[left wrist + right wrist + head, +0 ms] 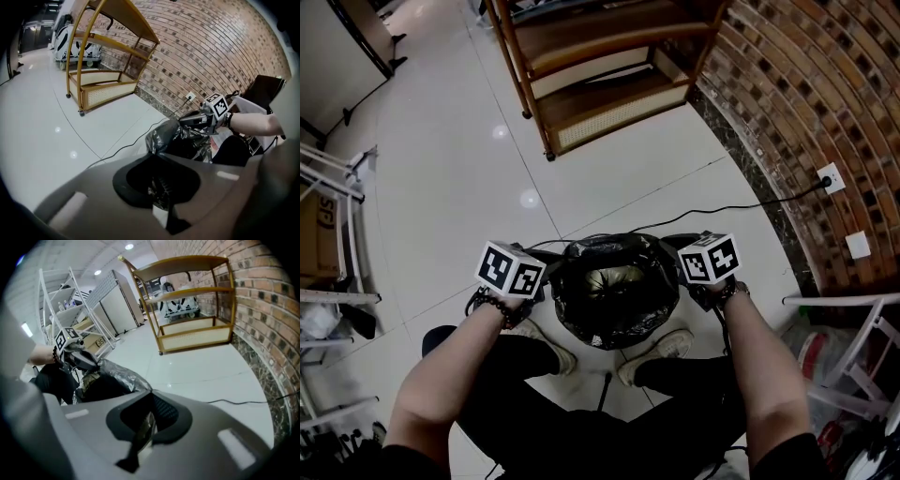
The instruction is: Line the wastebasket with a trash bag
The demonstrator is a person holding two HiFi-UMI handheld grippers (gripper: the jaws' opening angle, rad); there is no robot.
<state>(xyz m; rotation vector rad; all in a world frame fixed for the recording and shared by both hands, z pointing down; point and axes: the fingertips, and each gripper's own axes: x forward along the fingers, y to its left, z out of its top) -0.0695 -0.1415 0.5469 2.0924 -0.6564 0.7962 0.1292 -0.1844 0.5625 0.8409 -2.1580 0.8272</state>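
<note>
The wastebasket [615, 277] stands on the floor between the person's feet, with a black trash bag [614, 314] draped over its rim and crinkled down its sides. My left gripper [546, 283] is at the rim's left side, and its jaws are shut on a fold of the bag [180, 138]. At the right side of the rim, my right gripper [684, 274] is likewise shut on bag film [110, 373]. In the left gripper view the left gripper [158, 173] pinches crinkled film, and the right gripper [197, 119] shows across the opening. The right gripper [149, 408] faces the left gripper [77, 357].
A wooden shelf unit [600, 66] stands on white tiles beyond the basket. A brick wall [806, 112] with a socket [831, 176] runs along the right, and a black cable [722, 211] trails to the basket. Metal racks [328, 234] stand left, a white frame [844, 347] right.
</note>
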